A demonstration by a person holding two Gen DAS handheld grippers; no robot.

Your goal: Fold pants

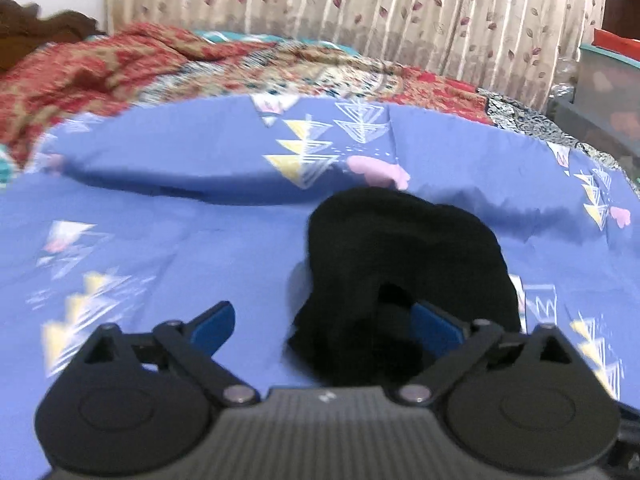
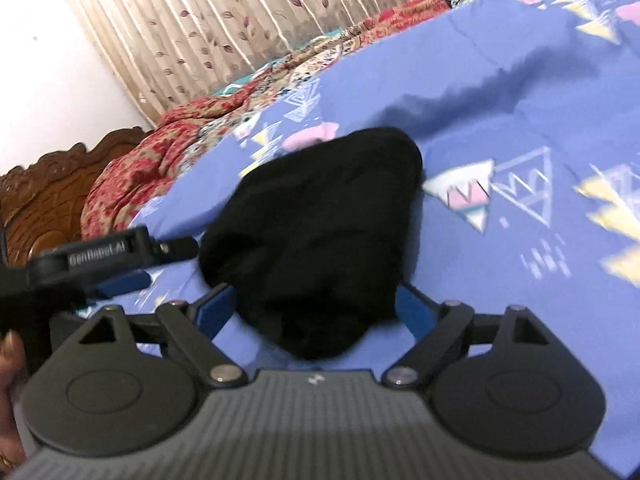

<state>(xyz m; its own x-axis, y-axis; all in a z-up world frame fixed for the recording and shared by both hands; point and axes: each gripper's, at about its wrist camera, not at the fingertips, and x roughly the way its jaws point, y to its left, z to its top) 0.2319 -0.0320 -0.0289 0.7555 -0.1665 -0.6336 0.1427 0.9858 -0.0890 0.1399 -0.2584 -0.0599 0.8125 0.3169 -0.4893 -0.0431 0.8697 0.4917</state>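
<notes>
The black pants (image 1: 400, 264) lie bunched in a compact heap on the blue patterned bedsheet (image 1: 180, 240). My left gripper (image 1: 326, 322) is open just in front of the heap. Its right finger (image 1: 436, 322) is tucked against the cloth's near edge, and its left finger (image 1: 216, 320) stands over bare sheet. In the right wrist view the pants (image 2: 320, 232) fill the gap of my right gripper (image 2: 314, 306), which is open with its blue fingers (image 2: 216, 304) on either side of the near end. The left gripper (image 2: 160, 260) shows side-on at the heap's left edge.
A red floral quilt (image 1: 100, 68) is rumpled along the far side of the bed. Behind it hangs a beige leaf-print curtain (image 1: 360, 12). A carved wooden headboard (image 2: 52, 192) is on the left, a plastic box (image 1: 612, 92) at the far right. A hand (image 2: 8, 360) shows at the lower left.
</notes>
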